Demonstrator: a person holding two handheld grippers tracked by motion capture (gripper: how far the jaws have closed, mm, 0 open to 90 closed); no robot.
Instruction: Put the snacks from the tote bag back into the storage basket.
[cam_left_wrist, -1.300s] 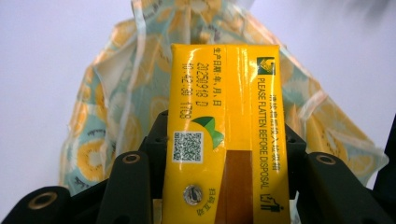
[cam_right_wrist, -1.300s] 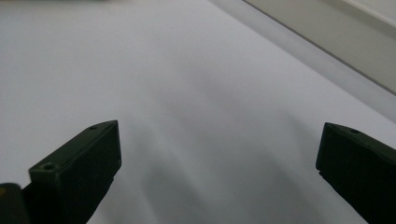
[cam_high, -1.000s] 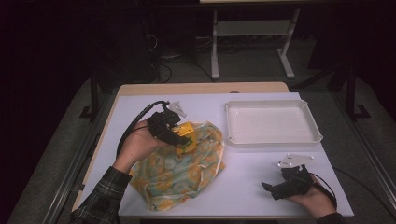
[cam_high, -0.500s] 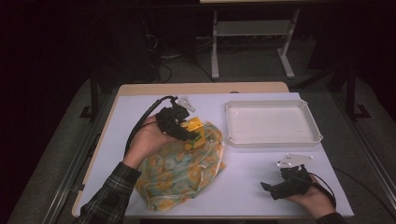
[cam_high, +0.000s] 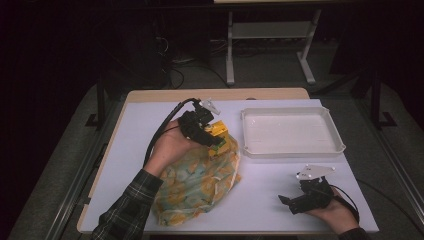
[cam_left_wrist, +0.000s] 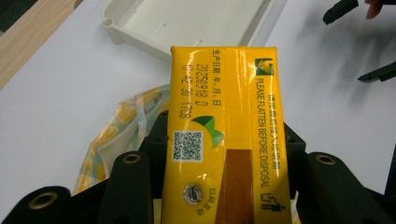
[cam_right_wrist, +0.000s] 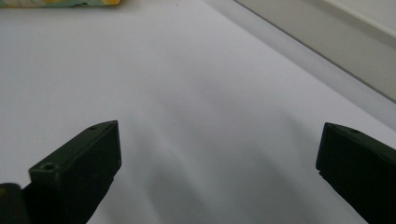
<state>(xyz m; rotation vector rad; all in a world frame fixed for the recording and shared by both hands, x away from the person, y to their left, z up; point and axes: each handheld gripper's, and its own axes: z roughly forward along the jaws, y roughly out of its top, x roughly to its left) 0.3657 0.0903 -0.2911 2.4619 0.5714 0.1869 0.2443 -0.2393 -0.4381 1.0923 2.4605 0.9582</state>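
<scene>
Yellow drink carton (cam_left_wrist: 223, 126) sits pinched between the left gripper (cam_high: 207, 134) fingers, above the patterned bag (cam_high: 197, 180); right gripper (cam_high: 300, 200) fingers stand spread over bare table (cam_right_wrist: 196, 93).

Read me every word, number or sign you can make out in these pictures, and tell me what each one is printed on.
All on the yellow drink carton held in the left gripper:
"PLEASE FLATTEN BEFORE DISPOSAL", beside a small bin-and-figure sign.
"20250918 D", a stamped date.
A second stamped line, roughly "10:42:30 1708", not sure.
A QR code and a green logo.
Chinese lines: too small to read reliably.
The patterned bag and white tray: no text.
</scene>
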